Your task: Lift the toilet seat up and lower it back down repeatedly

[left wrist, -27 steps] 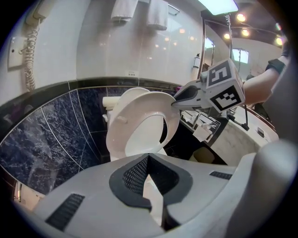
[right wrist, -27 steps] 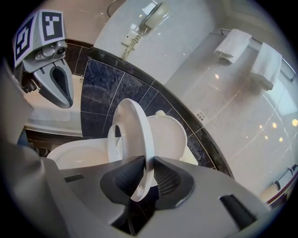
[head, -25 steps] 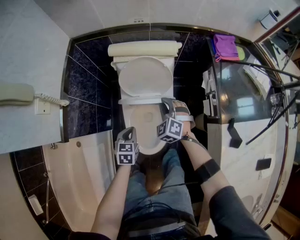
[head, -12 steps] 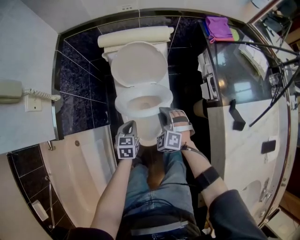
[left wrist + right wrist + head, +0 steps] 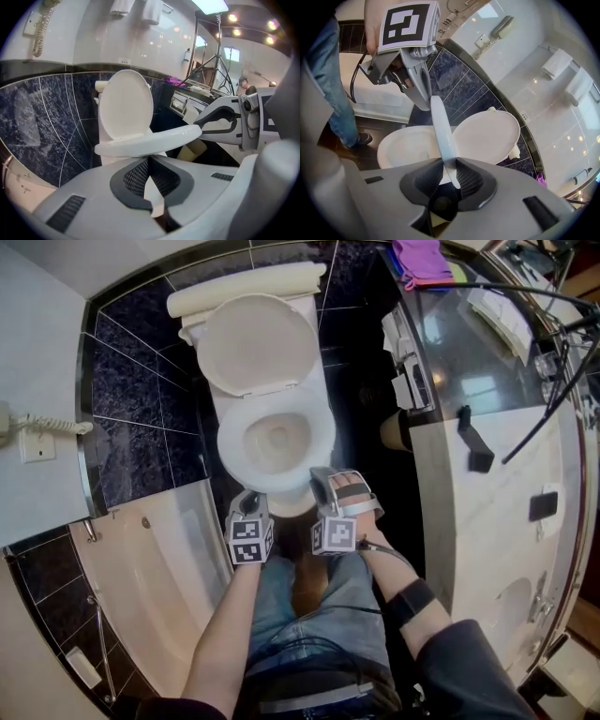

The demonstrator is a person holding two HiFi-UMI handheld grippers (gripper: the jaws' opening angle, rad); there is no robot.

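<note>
The white toilet seat (image 5: 228, 442) (image 5: 150, 140) hangs a little above the bowl (image 5: 408, 147), close to level. Its lid (image 5: 251, 343) (image 5: 125, 103) stands upright against the tank. My right gripper (image 5: 322, 486) (image 5: 451, 176) is at the seat's front right rim. The rim (image 5: 440, 126) runs edge-on between its pads and touches both, while the jaws are opening. My left gripper (image 5: 249, 501) (image 5: 149, 176) sits just under the seat's front left edge. Its jaws stand a narrow gap apart with nothing held.
A bathtub (image 5: 141, 568) lies to the left, and a dark tiled wall rises behind the toilet. A vanity counter (image 5: 487, 427) stands close on the right with a paper roll (image 5: 398, 432) beside it. A wall phone (image 5: 37, 423) hangs at far left. The person's legs (image 5: 300, 606) are in front of the bowl.
Both grippers have drawn back toward the person. The right one has gone from the seat's right side to its front rim, and the seat has come down toward the bowl. The head view has shifted.
</note>
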